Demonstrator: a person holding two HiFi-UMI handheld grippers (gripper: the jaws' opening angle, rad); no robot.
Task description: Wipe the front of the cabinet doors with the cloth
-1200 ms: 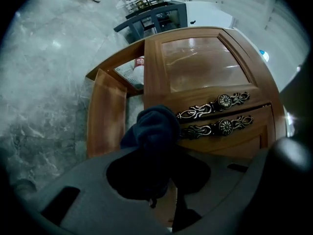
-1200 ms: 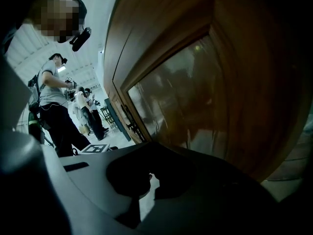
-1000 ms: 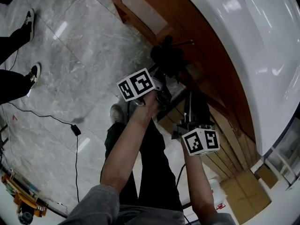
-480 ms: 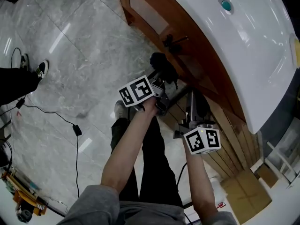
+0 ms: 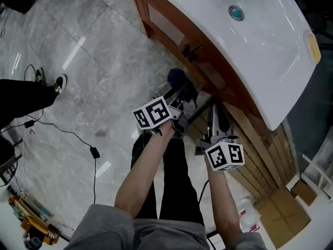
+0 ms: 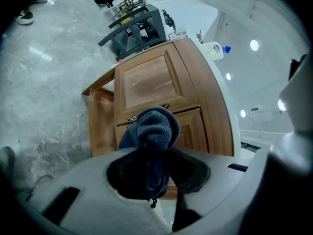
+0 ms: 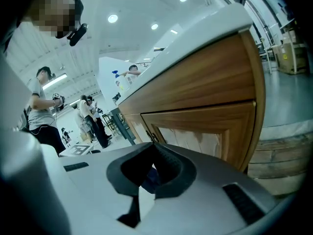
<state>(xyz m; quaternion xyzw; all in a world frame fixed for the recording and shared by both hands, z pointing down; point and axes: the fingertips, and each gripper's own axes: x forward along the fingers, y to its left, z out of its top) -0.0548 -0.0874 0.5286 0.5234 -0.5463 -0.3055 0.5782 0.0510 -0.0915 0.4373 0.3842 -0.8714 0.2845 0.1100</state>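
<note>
Room: grey marble floor (image 5: 78, 61), with people standing further off in a bright hall.
Desk: the white desk (image 5: 260, 51) with its basin overhangs the wooden cabinet.
Cabinet doors: the panelled doors (image 6: 146, 82) face me and are not yet wiped, as far as I can judge.
Left gripper (image 5: 179, 94): my jaws are clamped on the cloth.
Right gripper (image 7: 151, 173): my jaws are nearly together. A dark blue scrap shows in the gap, and I cannot tell what it is.
Cloth: the dark blue cloth (image 6: 154, 126) bulges past my left jaws. It is near the doors, but I cannot tell whether it touches them.
Risk, slip: the cloth is bunched, so pressing hard could drag it out of my jaws.
Risk, scratch: if it shifts, my bare jaws may scrape the wood.
Risk, snag: the dark handles (image 6: 129, 117) could catch the knit.
Risk, footing: the cable (image 5: 62, 132) lies on the floor beside me.
Writing: I can read none. The cubes (image 5: 152, 113) carry only black-and-white squares.
</note>
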